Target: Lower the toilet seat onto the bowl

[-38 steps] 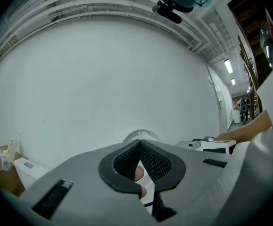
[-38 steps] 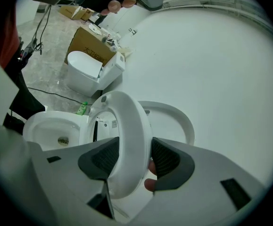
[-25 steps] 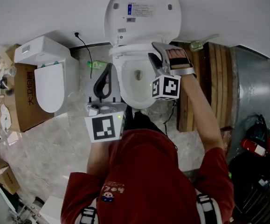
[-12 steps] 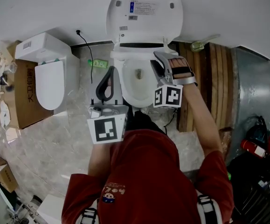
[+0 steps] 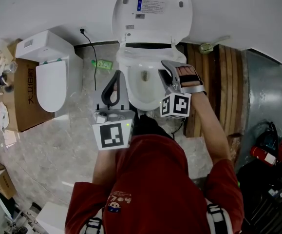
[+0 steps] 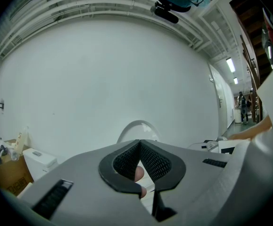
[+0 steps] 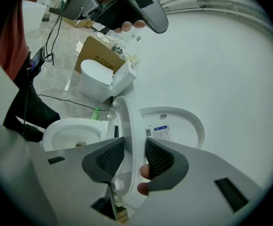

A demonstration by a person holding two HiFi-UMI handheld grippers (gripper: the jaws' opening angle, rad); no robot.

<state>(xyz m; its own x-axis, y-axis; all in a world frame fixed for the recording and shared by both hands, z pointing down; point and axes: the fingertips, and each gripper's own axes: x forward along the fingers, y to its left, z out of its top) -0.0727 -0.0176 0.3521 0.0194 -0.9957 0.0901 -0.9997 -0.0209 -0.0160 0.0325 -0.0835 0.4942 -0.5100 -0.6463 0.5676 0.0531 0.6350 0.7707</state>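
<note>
A plain white wall (image 5: 43, 9) rises behind the fixture, and pale marbled floor (image 5: 58, 145) spreads around it. Brown upright wooden boards (image 5: 221, 82) stand just right of the white ceramic toilet bowl (image 5: 138, 89). To its left a second white toilet (image 5: 50, 82) sits against a brown cardboard box (image 5: 21, 106), with a thin black cable (image 5: 89, 52) on the floor between the two toilets.

The white oval lid (image 5: 153, 18) leans raised against the wall. The white plastic toilet seat (image 7: 127, 117) stands nearly upright just in front of it, tipped slightly toward the bowl. Its long axis runs up from the hinge, and it shows edge-on in the right gripper view.

The right gripper (image 7: 135, 140) has just been closing its jaws and clasps the seat's rim. The left gripper (image 6: 139, 142), clenched on nothing, is beside the bowl's left rim.
</note>
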